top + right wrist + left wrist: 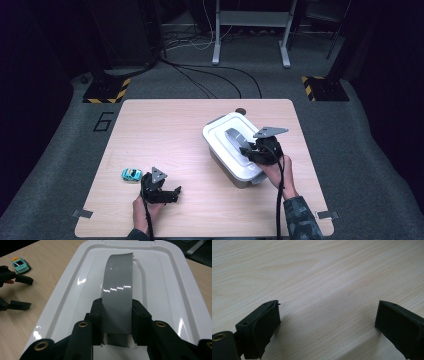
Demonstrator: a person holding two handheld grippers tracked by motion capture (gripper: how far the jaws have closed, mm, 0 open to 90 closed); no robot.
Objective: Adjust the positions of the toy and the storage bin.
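The grey handle [117, 297] on the white lid [165, 290] of the box [235, 145] is clamped by the right gripper [117, 315], while the left gripper [167, 194], jaws held apart, is kept well left of the box, near the toy car [131, 174].

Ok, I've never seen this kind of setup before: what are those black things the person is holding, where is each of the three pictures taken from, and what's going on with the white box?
A person sits at a wooden table and holds a black two-jaw claw in each hand; there is no robot arm. The high view looks down from above. The other two pictures come from cameras riding on the claws. The right claw is shut on the grey handle of the white lid of a storage box. The left claw is open, its jaws wide apart above bare wood, holding nothing. A small turquoise toy car lies on the table beside the left claw.
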